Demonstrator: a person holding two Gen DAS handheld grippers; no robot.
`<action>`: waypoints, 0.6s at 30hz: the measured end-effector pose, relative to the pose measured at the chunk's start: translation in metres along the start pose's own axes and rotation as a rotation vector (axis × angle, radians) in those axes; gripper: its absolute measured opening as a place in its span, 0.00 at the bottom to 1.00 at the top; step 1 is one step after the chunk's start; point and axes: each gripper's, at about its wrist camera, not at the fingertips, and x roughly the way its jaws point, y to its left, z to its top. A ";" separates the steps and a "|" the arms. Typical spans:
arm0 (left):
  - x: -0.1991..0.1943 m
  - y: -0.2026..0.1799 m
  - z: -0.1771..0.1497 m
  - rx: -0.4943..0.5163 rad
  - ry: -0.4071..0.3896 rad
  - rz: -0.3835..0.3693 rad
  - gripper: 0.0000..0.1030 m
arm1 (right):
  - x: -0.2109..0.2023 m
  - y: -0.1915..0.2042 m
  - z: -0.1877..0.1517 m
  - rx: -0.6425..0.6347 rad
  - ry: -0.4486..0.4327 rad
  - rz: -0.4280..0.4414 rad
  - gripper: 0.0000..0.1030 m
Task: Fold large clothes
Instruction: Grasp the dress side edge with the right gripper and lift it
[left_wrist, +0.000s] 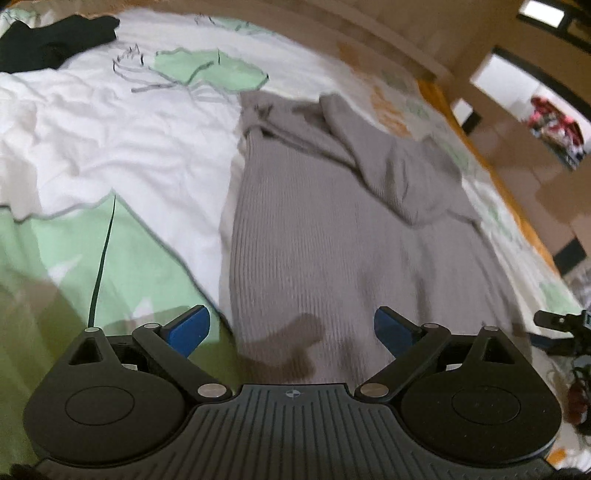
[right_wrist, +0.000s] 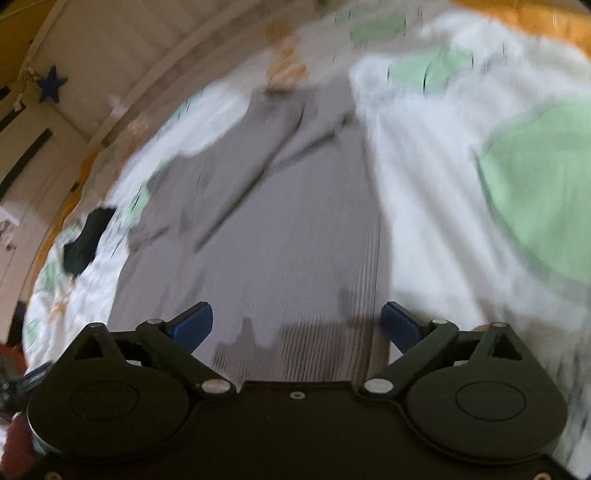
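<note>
A large grey ribbed knit garment (left_wrist: 325, 229) lies lengthwise on a bed, with a sleeve folded across its far right part. It also shows in the blurred right wrist view (right_wrist: 280, 221). My left gripper (left_wrist: 291, 326) is open and empty, hovering over the garment's near end, its blue fingertips (left_wrist: 190, 328) wide apart. My right gripper (right_wrist: 297, 323) is open and empty, above the garment's near edge close to its right side.
The bed has a white and green patterned cover (left_wrist: 110, 147). A black cloth (left_wrist: 48, 40) lies at its far left, also seen in the right wrist view (right_wrist: 86, 240). Orange bed edge (left_wrist: 454, 114) and a wall with shelves lie to the right.
</note>
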 end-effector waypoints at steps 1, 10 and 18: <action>0.001 0.000 -0.004 0.004 0.024 0.003 0.94 | -0.001 0.001 -0.007 -0.007 0.020 0.006 0.95; -0.003 -0.002 -0.025 0.031 0.134 -0.014 0.95 | -0.011 0.011 -0.033 -0.032 0.174 0.034 0.96; 0.005 -0.007 -0.028 0.069 0.163 0.004 0.99 | 0.001 0.024 -0.046 -0.120 0.244 0.004 1.00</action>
